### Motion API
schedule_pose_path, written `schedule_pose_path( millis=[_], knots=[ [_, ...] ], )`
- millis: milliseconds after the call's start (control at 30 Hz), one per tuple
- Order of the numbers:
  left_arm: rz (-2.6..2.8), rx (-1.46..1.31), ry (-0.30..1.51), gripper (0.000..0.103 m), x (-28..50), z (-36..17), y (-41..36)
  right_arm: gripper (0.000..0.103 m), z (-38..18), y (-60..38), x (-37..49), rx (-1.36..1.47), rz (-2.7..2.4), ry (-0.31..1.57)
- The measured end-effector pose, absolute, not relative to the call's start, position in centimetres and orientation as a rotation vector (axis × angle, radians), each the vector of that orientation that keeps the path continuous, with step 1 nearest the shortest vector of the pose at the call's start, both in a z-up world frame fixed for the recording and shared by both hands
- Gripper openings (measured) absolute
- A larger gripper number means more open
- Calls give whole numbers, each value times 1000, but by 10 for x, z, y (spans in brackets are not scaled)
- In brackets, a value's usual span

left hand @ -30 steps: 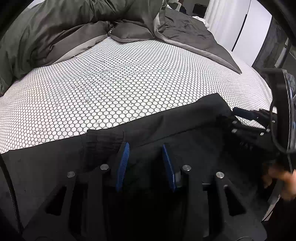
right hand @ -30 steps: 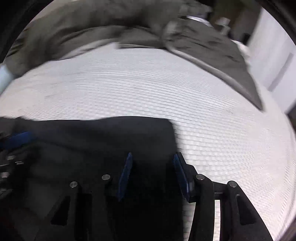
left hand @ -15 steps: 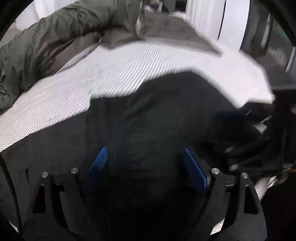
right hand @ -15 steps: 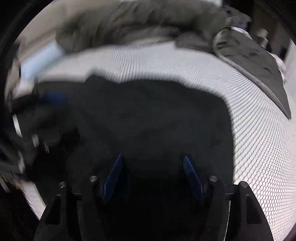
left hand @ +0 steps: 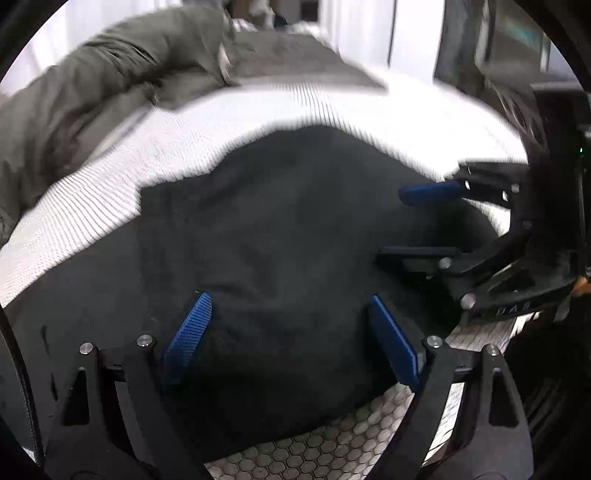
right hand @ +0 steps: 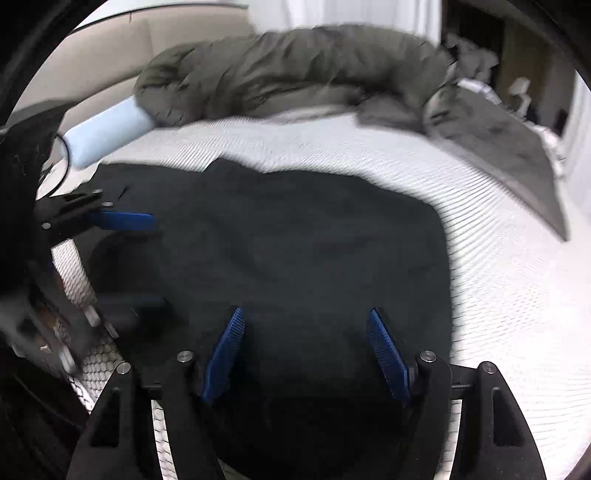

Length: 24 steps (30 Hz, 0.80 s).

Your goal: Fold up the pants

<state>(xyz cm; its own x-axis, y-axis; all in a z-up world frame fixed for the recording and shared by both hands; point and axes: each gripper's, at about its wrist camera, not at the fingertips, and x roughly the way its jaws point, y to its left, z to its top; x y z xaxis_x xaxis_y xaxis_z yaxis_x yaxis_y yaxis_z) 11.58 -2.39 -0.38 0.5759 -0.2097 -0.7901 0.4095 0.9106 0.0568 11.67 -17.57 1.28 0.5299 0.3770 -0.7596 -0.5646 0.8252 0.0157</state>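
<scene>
Left gripper (left hand: 290, 332): blue pads spread wide and opening further, black pants (left hand: 280, 236) below and between them but not pinched; the pads stand clear of the cloth on both sides. Right gripper (right hand: 306, 345): blue pads also spread apart with pants fabric beneath, nothing clamped.

In the left wrist view the right gripper (left hand: 417, 221) comes in from the right edge, one blue pad over the far right part of the pants. In the right wrist view the left gripper (right hand: 140, 258) comes in from the left edge, blue pad over the left side of the pants.

Pants lie as a dark, roughly rectangular heap on the bed (right hand: 498, 280), near the front edge, with both grippers over them. The bed cover is white with a small honeycomb print. Behind the pants, well apart, a rumpled grey-green duvet (right hand: 295, 70) runs along the far side of the bed. A pale blue pillow (right hand: 107, 131) sticks out at the duvet's left end. White curtain (left hand: 369, 33) behind the bed. Both views are motion-blurred.
</scene>
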Motion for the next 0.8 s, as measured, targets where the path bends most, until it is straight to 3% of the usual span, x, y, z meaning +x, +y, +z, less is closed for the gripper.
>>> schedule_pose_path(
  millis=[100,267,433,567,667,800],
  knots=[
    [-320,310,901,86,116,-14,-17,74,-9,-171,113,-376,533,867],
    [-283,247,923,88,113,-7,12,78,0,-222,109,-429,384,872],
    [-356,192,808,87,96,22,12,78,14,-250,93,-298,357,815],
    [-472,272,822,87,91,12,-21,78,20,-217,77,-270,508,748],
    [-448,385,888,87,95,-13,-28,77,-2,-195,78,-376,536,812],
    [-470,351,893,87,89,-3,-7,77,-5,-225,89,-363,460,872]
  ],
)
